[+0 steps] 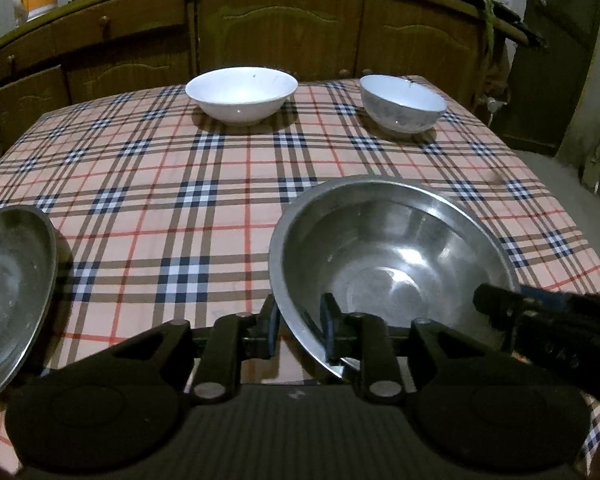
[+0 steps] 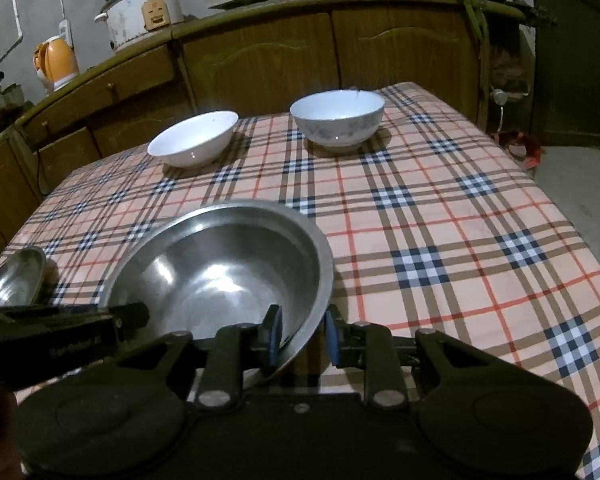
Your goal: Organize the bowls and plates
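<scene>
a large steel bowl point(image 1: 392, 264) sits on the near part of a plaid tablecloth point(image 1: 180, 200), its rim straddled by two handheld grippers. the left gripper point(image 1: 300, 328) brackets the bowl's near-left rim, one finger outside and one inside, jaws narrow with a slight gap showing, so no firm grip is visible. the right gripper point(image 2: 302, 336) does likewise at the near-right rim, its blue pads point(image 2: 274, 336) just clear of the metal. a steel plate point(image 1: 12, 292) lies at the table's left edge. far across the cloth stand a wide white bowl point(image 1: 242, 94) and, right of it, a deeper patterned bowl point(image 1: 402, 104), well apart.
</scene>
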`<action>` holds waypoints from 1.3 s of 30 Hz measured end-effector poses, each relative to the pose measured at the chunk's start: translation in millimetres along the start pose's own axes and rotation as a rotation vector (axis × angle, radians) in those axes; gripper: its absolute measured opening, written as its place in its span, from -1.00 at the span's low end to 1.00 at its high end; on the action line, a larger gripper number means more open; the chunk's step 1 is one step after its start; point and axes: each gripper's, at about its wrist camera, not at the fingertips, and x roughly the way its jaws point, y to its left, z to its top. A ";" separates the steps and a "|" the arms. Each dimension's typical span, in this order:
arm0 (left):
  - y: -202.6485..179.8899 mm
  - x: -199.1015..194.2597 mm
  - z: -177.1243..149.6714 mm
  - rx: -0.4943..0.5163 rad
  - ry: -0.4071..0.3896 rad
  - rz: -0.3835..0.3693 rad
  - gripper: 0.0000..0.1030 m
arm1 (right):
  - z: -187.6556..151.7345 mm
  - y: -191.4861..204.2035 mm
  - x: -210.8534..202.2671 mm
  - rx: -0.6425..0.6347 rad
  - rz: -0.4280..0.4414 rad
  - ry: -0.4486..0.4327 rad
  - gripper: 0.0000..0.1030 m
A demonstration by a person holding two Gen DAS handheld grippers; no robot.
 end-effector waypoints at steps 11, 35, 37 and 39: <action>14.3 -12.9 10.0 -0.010 -0.039 0.035 0.28 | 16.2 -1.3 -10.6 -0.006 -0.032 -0.053 -0.25; 41.9 -7.8 45.5 -0.037 -0.068 0.083 0.34 | 57.4 32.3 8.0 -0.053 0.044 -0.079 0.17; 44.6 -5.1 48.1 -0.041 -0.067 0.085 0.34 | 59.2 33.5 11.9 -0.051 0.050 -0.075 0.19; 47.6 -2.6 51.1 -0.043 -0.067 0.088 0.35 | 61.0 34.8 16.3 -0.050 0.055 -0.069 0.19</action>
